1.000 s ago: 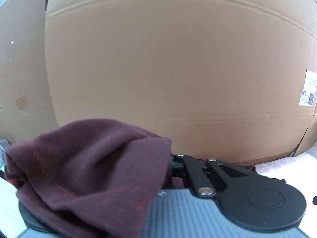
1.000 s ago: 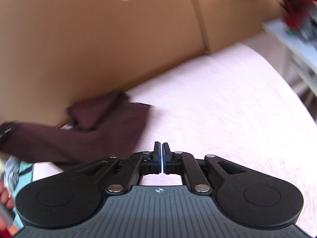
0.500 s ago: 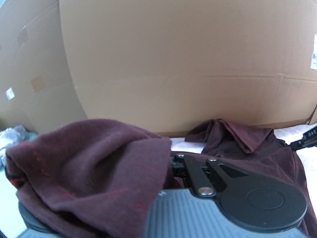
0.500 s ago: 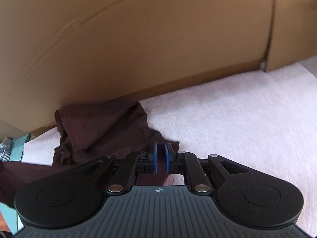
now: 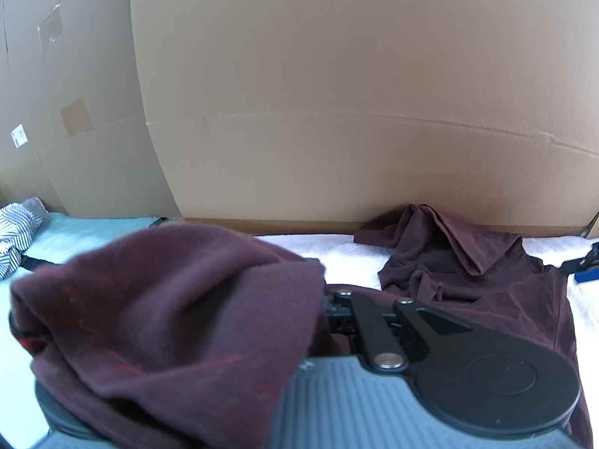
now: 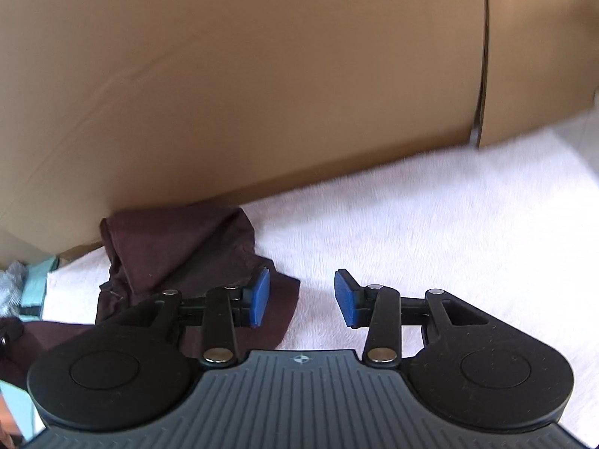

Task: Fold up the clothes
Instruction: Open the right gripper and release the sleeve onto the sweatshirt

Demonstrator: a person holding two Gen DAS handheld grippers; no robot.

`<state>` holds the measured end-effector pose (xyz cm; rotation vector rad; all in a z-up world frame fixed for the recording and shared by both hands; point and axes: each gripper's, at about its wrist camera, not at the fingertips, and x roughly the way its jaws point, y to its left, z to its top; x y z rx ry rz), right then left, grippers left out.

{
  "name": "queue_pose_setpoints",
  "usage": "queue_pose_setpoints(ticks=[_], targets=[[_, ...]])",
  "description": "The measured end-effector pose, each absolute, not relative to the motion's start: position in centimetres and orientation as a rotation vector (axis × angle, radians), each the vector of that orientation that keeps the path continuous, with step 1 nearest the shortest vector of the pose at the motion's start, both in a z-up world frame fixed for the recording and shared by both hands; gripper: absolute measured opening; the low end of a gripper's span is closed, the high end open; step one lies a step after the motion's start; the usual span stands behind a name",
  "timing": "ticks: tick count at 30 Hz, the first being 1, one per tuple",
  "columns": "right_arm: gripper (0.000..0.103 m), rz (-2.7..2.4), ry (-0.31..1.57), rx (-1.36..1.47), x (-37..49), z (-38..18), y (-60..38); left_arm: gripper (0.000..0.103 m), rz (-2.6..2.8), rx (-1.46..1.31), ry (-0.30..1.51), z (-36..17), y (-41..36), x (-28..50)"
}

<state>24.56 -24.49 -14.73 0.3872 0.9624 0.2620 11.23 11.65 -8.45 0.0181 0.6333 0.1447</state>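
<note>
Left wrist view: dark maroon knit garment (image 5: 486, 288) lay crumpled on the white fleecy cover (image 5: 337, 258) against the brown cardboard box (image 5: 337, 112), one bunched end draped over the left gripper (image 5: 325, 314), which was clamped on it. Right wrist view: right gripper (image 6: 301, 299) had just been opening, blue pads (image 6: 260, 295) spread, nothing between, its left pad over the garment's edge.

No words can be read; the small white sticker (image 5: 17, 137) on the cardboard box (image 5: 337, 93) (far left) is blurred.
</note>
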Motion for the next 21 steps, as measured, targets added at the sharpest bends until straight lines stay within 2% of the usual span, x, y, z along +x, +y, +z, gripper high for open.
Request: queue_pose_setpoints(ticks=[2, 3, 4, 5, 8, 11, 15, 16, 17, 18, 21], targets=[[0.039, 0.289, 1.001, 0.458, 24.8, -15.5, -24.2, 0.007, 0.14, 0.038, 0.627, -8.2, 11.3, 11.3], [0.029, 0.307, 1.011, 0.479, 24.9, -15.7, -23.9, 0.007, 0.143, 0.046, 0.622, -7.9, 11.4, 11.1], [0.011, 0.331, 1.007, 0.476, 25.1, -15.5, -23.5, 0.008, 0.154, 0.049, 0.611, -7.6, 11.4, 11.0], [0.01, 0.351, 0.99, 0.468, 25.2, -15.1, -23.0, 0.008, 0.175, 0.047, 0.588, -6.9, 11.5, 10.6], [0.01, 0.368, 0.894, 0.434, 25.5, -13.3, -21.6, 0.013, 0.217, 0.053, 0.48, -5.2, 11.4, 9.6], [0.01, 0.349, 0.885, 0.325, 26.3, -13.6, -20.0, 0.015, 0.193, 0.098, 0.511, -5.8, 10.7, 10.1], [0.014, 0.312, 0.896, 0.145, 26.2, -15.5, -18.7, 0.015, 0.171, 0.102, 0.642, -9.0, 10.6, 12.1], [0.02, 0.316, 0.879, 0.111, 25.9, -15.3, -18.6, 0.016, 0.168, 0.106, 0.651, -9.6, 10.6, 12.4], [0.035, 0.307, 0.859, 0.081, 25.4, -15.0, -18.6, 0.016, 0.168, 0.12, 0.649, -9.8, 10.6, 12.8], [0.04, 0.277, 0.825, 0.064, 24.8, -14.4, -18.9, 0.016, 0.168, 0.134, 0.648, -10.1, 10.6, 13.1], [0.039, 0.225, 0.733, 0.076, 22.3, -12.4, -20.8, 0.016, 0.155, 0.156, 0.634, -10.1, 11.2, 13.6]])
